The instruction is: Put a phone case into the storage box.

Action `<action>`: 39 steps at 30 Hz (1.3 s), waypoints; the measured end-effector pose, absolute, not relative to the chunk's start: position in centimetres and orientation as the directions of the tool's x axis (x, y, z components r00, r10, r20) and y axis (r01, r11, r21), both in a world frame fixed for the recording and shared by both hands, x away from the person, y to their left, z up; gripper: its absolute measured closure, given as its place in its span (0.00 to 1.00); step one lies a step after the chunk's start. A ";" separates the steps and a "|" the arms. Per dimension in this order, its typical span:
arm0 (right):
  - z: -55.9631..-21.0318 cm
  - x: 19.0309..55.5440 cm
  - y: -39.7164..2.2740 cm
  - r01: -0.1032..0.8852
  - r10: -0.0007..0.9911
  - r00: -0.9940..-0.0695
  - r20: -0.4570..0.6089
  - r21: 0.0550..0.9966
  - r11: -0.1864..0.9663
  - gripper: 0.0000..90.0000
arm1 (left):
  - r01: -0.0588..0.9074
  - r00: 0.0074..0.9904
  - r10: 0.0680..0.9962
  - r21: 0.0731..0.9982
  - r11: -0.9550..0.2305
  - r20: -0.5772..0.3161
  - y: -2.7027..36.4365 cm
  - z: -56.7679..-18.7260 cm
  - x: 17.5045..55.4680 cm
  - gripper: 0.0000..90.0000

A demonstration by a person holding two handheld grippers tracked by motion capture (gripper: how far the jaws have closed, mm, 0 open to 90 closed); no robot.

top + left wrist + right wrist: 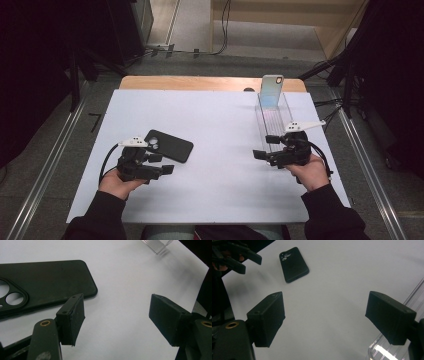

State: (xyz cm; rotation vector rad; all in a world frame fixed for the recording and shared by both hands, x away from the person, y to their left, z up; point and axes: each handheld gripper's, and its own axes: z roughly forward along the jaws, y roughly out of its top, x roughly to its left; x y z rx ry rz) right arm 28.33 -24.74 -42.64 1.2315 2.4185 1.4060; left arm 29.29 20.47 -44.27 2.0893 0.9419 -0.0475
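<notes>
A black phone case [170, 145] lies flat, camera cutout up, on the white table [220, 190] at the left. My left gripper [162, 163] hovers just in front of it, jaws open and empty; in the left gripper view the black phone case [42, 285] lies beyond the left jaw of the left gripper [117, 315]. My right gripper [266, 146] is open at the near end of a clear rack [274, 117], nothing between its jaws. In the right gripper view the right gripper [325, 315] faces the black phone case [294, 263] far off, with the clear rack [387, 350] at the lower right.
A pale iridescent phone case [271, 90] stands upright at the rack's far end. The rack's corner [156, 245] shows in the left gripper view. The left gripper [237, 257] appears at the top left of the right gripper view. Dark stands and cables surround the table.
</notes>
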 end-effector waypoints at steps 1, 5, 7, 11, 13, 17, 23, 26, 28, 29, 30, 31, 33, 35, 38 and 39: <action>-42.7 28.1 -24.7 0.599 0.675 -0.673 0.302 0.759 0.257 0.16 | 0.638 0.720 0.605 0.669 -0.382 -0.341 20.5 -44.3 29.2 0.32; -43.2 27.4 -24.5 0.582 0.660 -0.696 0.283 0.761 0.288 0.16 | 0.638 0.722 0.596 0.669 -0.380 -0.351 20.6 -44.3 29.0 0.32; -43.6 27.0 -24.5 0.574 0.647 -0.709 0.281 0.763 0.297 0.16 | 0.638 0.725 0.593 0.668 -0.383 -0.352 20.6 -44.3 28.9 0.32; -44.4 26.2 -24.3 0.568 0.632 -0.724 0.276 0.759 0.319 0.16 | 0.639 0.726 0.584 0.669 -0.380 -0.362 20.5 -44.4 28.7 0.32; -44.8 26.0 -24.3 0.570 0.627 -0.728 0.278 0.754 0.327 0.16 | 0.635 0.731 0.581 0.668 -0.388 -0.358 20.5 -44.4 28.6 0.32; -45.5 25.7 -24.4 0.584 0.625 -0.724 0.291 0.741 0.332 0.16 | 0.635 0.731 0.580 0.668 -0.387 -0.358 20.6 -44.4 28.5 0.32; -46.2 25.8 -24.3 0.591 0.624 -0.725 0.290 0.727 0.350 0.16 | 0.635 0.733 0.578 0.666 -0.391 -0.360 20.7 -44.5 28.4 0.32; -46.2 25.8 -24.3 0.587 0.620 -0.729 0.289 0.730 0.350 0.16 | 0.636 0.733 0.578 0.665 -0.392 -0.359 20.7 -44.5 28.4 0.32; -46.2 25.8 -24.3 0.590 0.622 -0.727 0.291 0.728 0.348 0.16 | 0.636 0.732 0.579 0.665 -0.391 -0.360 20.7 -44.5 28.4 0.32; -46.2 25.8 -24.2 0.590 0.620 -0.728 0.292 0.727 0.350 0.16 | 0.636 0.732 0.578 0.665 -0.391 -0.359 20.7 -44.5 28.4 0.32; -46.3 25.9 -24.2 0.589 0.619 -0.729 0.290 0.727 0.353 0.16 | 0.635 0.733 0.579 0.666 -0.392 -0.358 20.7 -44.5 28.4 0.32; -46.3 25.9 -24.2 0.589 0.620 -0.730 0.289 0.726 0.355 0.16 | 0.635 0.732 0.580 0.667 -0.390 -0.358 20.7 -44.5 28.4 0.32; -46.3 25.9 -24.2 0.588 0.621 -0.730 0.287 0.727 0.355 0.16 | 0.636 0.730 0.582 0.668 -0.387 -0.358 20.8 -44.5 28.4 0.32; -46.3 25.8 -24.2 0.589 0.621 -0.729 0.289 0.727 0.352 0.16 | 0.635 0.731 0.580 0.671 -0.384 -0.359 20.8 -44.5 28.4 0.32; -46.4 25.8 -24.3 0.585 0.617 -0.732 0.289 0.731 0.351 0.16 | 0.635 0.730 0.582 0.670 -0.384 -0.358 20.7 -44.5 28.4 0.32; -46.4 25.8 -24.3 0.587 0.617 -0.730 0.292 0.730 0.349 0.16 | 0.635 0.730 0.583 0.670 -0.384 -0.357 20.8 -44.5 28.4 0.32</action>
